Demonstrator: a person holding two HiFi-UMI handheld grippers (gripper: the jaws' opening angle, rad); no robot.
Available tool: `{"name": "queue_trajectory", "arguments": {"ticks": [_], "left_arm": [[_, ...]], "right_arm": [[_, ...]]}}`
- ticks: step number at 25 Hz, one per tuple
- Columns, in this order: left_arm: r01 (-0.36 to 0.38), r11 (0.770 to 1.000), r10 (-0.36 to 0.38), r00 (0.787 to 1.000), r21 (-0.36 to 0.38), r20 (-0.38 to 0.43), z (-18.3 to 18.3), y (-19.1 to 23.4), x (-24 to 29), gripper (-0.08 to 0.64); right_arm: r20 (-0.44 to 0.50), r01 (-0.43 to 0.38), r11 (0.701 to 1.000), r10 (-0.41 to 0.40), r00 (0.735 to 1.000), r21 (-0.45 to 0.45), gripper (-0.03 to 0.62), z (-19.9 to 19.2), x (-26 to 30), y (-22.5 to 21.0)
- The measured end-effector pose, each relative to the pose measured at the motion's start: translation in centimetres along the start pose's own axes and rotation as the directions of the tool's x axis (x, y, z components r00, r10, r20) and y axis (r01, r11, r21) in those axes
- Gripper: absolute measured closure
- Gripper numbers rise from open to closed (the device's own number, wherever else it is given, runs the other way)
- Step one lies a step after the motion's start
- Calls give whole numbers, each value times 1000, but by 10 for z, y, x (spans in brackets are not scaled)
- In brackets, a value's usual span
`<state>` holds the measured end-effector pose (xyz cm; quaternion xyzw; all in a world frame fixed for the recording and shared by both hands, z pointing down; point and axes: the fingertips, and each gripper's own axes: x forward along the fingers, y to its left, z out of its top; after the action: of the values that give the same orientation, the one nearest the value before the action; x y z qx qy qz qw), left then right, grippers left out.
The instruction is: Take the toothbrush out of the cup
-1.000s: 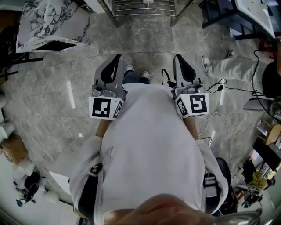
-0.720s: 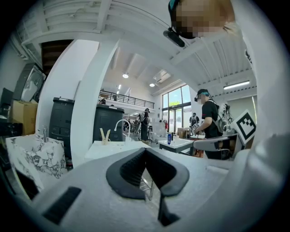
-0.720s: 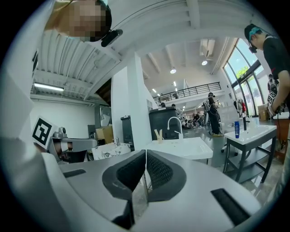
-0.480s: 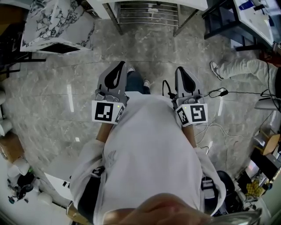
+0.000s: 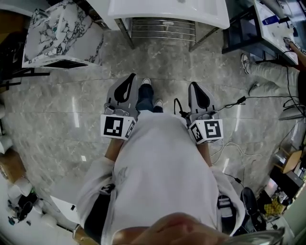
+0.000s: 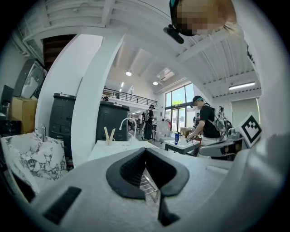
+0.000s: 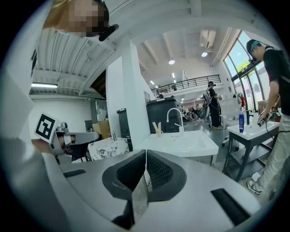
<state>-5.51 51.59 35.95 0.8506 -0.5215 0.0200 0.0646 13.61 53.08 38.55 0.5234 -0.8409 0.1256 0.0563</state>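
A white sink (image 5: 167, 10) stands ahead of me on the far side of the grey floor. At its back edge two pale sticks (image 7: 157, 128) stand in a V, seen also in the left gripper view (image 6: 108, 136); they are too small for me to tell a toothbrush or a cup. A curved tap (image 7: 174, 118) rises beside them. My left gripper (image 5: 125, 86) (image 6: 145, 152) and right gripper (image 5: 198, 91) (image 7: 146, 154) are held in front of my body, pointing at the sink from well short of it. Both are shut with nothing between the jaws.
A marble-patterned box (image 5: 62, 33) stands left of the sink. A wire shelf (image 5: 162, 28) sits under the sink. On the right is a dark trolley (image 5: 244, 33), where a person (image 7: 272, 90) works at another table. Cables (image 5: 248, 100) lie on the floor at the right.
I have walked forward: the sink has come into the top of the head view and the marble box is nearer. Both grippers stayed shut in front of my body.
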Motion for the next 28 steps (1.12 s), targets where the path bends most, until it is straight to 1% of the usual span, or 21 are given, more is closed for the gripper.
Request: {"name": "queue_trajectory", "arguments": {"ticks": [7, 13, 19, 22, 28], "left_arm": [[37, 999, -37, 999, 17, 12, 22, 55, 55, 545], [72, 997, -73, 997, 23, 18, 33, 91, 96, 545], [91, 996, -91, 996, 14, 13, 34, 116, 116, 545], [79, 997, -79, 997, -3, 13, 34, 126, 120, 545], [59, 998, -59, 998, -30, -15, 22, 134, 125, 545]], "right_arm": [[35, 28, 1000, -28, 999, -4, 575, 33, 76, -6], [36, 67, 998, -67, 997, -5, 575, 47, 124, -13], [39, 107, 994, -107, 994, 7, 575, 53, 150, -18], [30, 107, 994, -107, 994, 4, 575, 53, 157, -17], [-5, 94, 996, -94, 996, 10, 575, 46, 171, -22]]}}
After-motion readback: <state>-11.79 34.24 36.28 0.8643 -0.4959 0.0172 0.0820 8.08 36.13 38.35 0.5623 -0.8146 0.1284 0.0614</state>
